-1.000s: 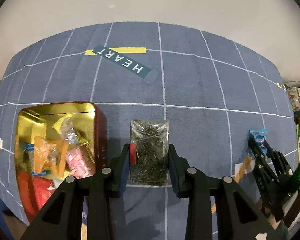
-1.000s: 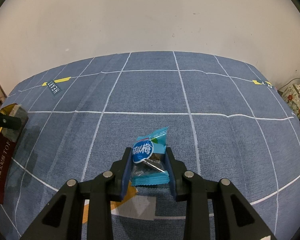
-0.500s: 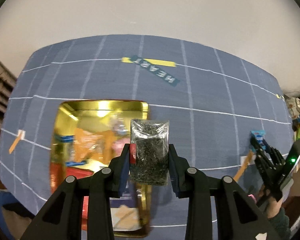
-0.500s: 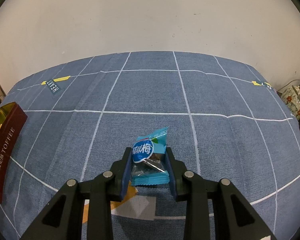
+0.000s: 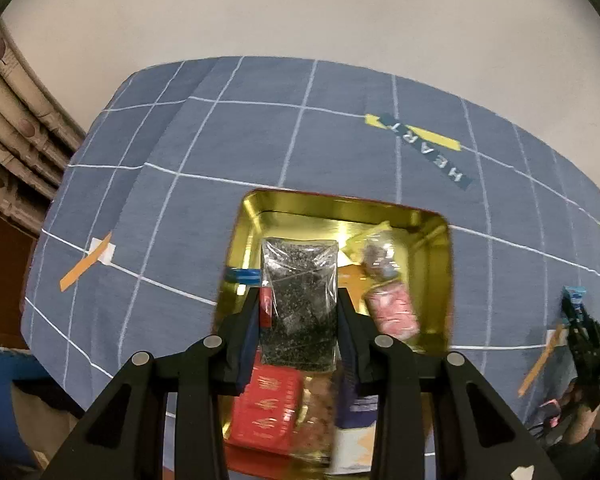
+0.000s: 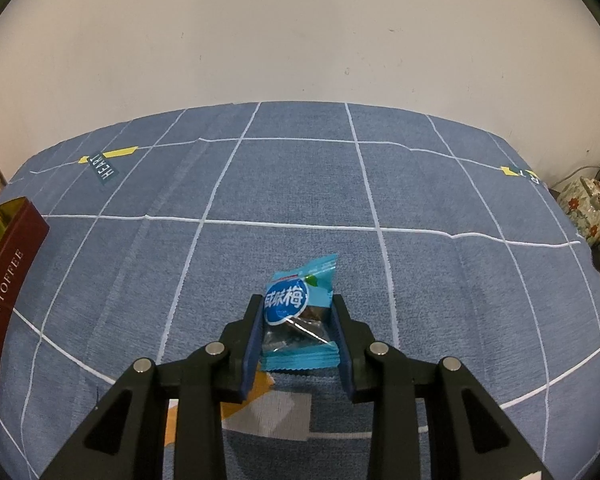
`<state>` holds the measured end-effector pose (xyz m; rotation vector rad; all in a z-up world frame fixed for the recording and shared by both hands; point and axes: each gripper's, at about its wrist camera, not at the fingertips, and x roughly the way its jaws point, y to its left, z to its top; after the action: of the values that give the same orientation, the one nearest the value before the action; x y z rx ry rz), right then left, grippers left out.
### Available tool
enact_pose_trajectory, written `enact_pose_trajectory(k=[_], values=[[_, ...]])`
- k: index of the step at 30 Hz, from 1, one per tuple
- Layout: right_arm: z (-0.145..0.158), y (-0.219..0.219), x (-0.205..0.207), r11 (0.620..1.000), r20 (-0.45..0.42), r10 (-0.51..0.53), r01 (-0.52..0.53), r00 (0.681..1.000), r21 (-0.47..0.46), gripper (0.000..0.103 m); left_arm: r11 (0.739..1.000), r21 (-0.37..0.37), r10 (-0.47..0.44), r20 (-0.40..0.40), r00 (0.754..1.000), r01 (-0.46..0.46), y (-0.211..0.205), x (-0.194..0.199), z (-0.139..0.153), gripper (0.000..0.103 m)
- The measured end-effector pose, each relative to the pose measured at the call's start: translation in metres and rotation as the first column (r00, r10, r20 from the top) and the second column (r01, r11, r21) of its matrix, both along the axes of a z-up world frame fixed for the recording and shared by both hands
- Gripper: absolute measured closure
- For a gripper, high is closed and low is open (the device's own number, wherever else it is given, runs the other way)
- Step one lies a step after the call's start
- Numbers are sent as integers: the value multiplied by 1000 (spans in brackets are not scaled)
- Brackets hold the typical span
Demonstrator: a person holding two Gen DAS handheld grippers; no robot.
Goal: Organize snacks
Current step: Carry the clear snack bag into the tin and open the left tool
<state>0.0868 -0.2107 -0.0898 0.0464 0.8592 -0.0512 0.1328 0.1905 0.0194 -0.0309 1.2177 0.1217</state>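
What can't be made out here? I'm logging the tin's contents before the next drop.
- Left wrist view: near end of the tin blurred; left gripper and its clear packet cover the middle.
- Right wrist view: tin cut off by the left edge, interior unseen.

Blue grid-lined cloth (image 6: pixel 300 200), "HEART" label (image 5: pixel 436 156), plain wall (image 6: pixel 300 32).

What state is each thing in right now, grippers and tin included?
Left gripper: shut on the clear packet, above the tin.
Clear packet: held upright, dark bits inside, sealed.
Tin: open, lid off, several snacks inside.
Pink packet: lying in the tin.
Right gripper: shut on the blue packet.
Blue packet: gripped, sealed, low over the cloth.
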Motion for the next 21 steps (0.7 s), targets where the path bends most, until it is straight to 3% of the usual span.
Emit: enact_pose_trajectory(k=[21], values=[[-1, 5, 0, 1000, -5, -3, 3, 1000, -29, 70, 994, 84, -62, -89, 994, 69, 21, -2, -56, 72]])
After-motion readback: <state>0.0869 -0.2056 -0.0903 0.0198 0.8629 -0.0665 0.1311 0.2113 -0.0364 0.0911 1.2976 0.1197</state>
